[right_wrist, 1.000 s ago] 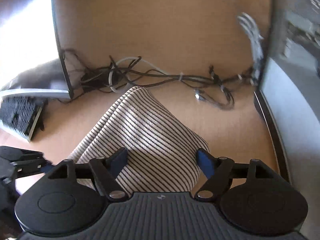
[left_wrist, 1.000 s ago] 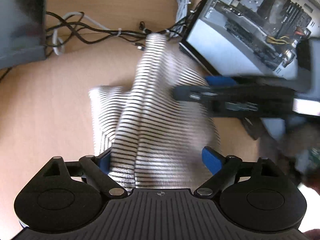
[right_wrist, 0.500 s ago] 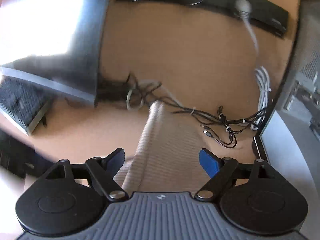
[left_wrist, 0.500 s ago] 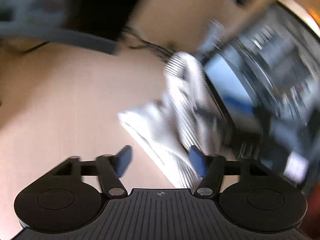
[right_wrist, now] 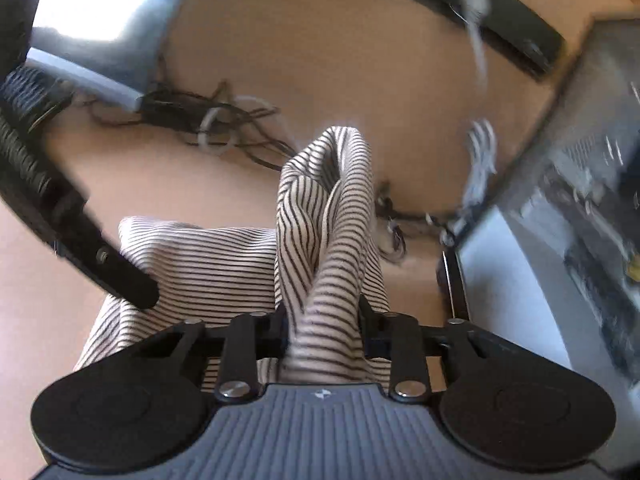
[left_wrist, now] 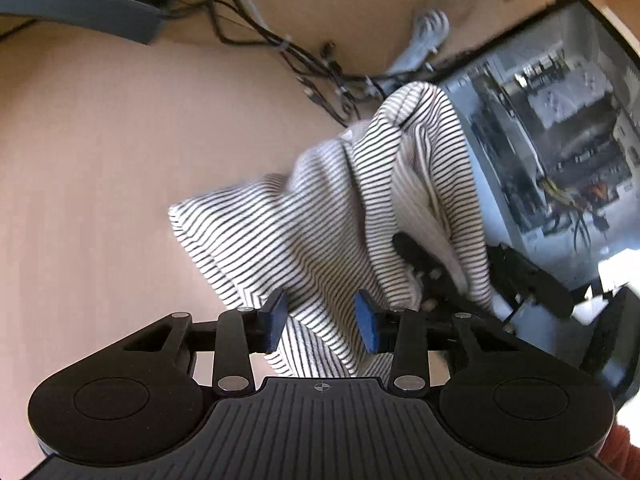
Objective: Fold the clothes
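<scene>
I see my right gripper (right_wrist: 324, 328) with its jaws just closed on a bunched fold of the striped garment (right_wrist: 320, 240), which rises at frame centre. My left gripper (left_wrist: 320, 322) has been closing too; cloth (left_wrist: 288, 232) lies between its jaws, but the pads do not press it. The rest lies on the counter (left_wrist: 100, 160), beside cables (left_wrist: 312, 60) at upper centre.

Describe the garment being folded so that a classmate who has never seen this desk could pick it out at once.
Start at the tan desk, between the open computer case on one side and the tangle of dark cables at the back. There lies a bunched striped garment. It is the only cloth there, white with thin black stripes.
</scene>
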`<state>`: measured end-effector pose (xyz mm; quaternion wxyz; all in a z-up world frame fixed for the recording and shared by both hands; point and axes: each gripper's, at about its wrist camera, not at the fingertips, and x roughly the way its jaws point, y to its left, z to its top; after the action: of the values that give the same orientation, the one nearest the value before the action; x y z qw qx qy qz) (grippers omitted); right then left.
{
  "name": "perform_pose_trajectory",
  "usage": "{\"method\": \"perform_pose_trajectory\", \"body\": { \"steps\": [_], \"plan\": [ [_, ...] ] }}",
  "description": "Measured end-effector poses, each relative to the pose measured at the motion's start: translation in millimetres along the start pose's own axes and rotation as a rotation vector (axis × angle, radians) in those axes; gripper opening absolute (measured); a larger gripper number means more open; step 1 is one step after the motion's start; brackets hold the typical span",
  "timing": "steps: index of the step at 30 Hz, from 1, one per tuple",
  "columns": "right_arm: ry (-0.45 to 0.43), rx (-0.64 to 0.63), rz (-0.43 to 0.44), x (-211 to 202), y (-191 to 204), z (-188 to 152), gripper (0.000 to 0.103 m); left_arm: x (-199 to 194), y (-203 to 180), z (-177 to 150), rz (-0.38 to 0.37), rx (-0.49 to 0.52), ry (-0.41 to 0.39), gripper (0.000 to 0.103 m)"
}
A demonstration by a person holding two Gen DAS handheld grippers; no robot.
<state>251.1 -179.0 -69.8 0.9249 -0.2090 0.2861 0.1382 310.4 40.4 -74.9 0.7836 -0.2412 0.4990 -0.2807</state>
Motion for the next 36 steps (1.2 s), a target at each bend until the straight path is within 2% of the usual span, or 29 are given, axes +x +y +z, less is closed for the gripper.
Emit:
{"method": "perform_pose_trajectory", "body": {
  "steps": [3, 6, 9, 11, 13, 17, 18, 21, 22, 24, 25, 27, 29, 31, 32, 34, 36],
  "plan": [
    [-0.035, 0.127, 0.100, -23, -28, 17, 0.021, 14, -5, 2, -0.002, 0.016, 0.017, 0.034],
    [-0.101, 0.168, 0.238, -55, -35, 33, 0.021, 21, -7, 2, -0.007, 0.020, 0.018, 0.034],
    [-0.085, 0.133, 0.341, -67, -19, 28, 0.021, 26, -9, 1, -0.014, 0.024, 0.016, 0.033],
    [-0.051, 0.032, 0.328, -62, 0, 15, 0.021, 27, -8, 2, -0.017, 0.018, 0.016, 0.033],
    [-0.012, -0.033, 0.284, -51, 13, 2, 0.021, 24, -5, 2, -0.019, 0.004, 0.015, 0.025],
    [-0.001, -0.197, 0.215, -40, 41, -7, 0.022, 9, 1, 3, -0.006, -0.021, 0.000, 0.027],
    [-0.006, -0.249, 0.204, -40, 51, -9, 0.023, -1, 1, 4, 0.015, -0.006, -0.021, 0.033],
    [-0.018, -0.392, 0.174, -41, 75, -21, 0.028, -40, -9, 9, 0.078, 0.074, -0.096, 0.033],
    [-0.022, -0.425, 0.168, -40, 82, -25, 0.029, -55, -15, 12, 0.078, 0.101, -0.124, 0.035],
    [-0.029, -0.462, 0.163, -40, 91, -31, 0.035, -84, -29, 18, 0.054, 0.155, -0.186, 0.038],
    [-0.032, -0.482, 0.159, -40, 94, -33, 0.035, -94, -36, 21, 0.038, 0.179, -0.216, 0.043],
    [-0.036, -0.527, 0.146, -35, 99, -35, 0.037, -108, -52, 27, -0.017, 0.210, -0.260, 0.044],
    [-0.040, -0.566, 0.134, -34, 104, -37, 0.038, -105, -68, 33, -0.079, 0.218, -0.265, 0.045],
    [-0.047, -0.592, 0.125, -35, 107, -40, 0.038, -88, -81, 36, -0.108, 0.235, -0.237, 0.046],
    [-0.048, -0.597, 0.124, -36, 108, -41, 0.038, -74, -81, 36, -0.081, 0.248, -0.212, 0.046],
    [-0.041, -0.588, 0.139, -39, 103, -39, 0.040, -43, -70, 30, 0.020, 0.266, -0.142, 0.041],
    [-0.014, -0.502, 0.232, -46, 83, -30, 0.045, -15, -60, 25, 0.116, 0.291, -0.081, 0.040]
  ]
}}
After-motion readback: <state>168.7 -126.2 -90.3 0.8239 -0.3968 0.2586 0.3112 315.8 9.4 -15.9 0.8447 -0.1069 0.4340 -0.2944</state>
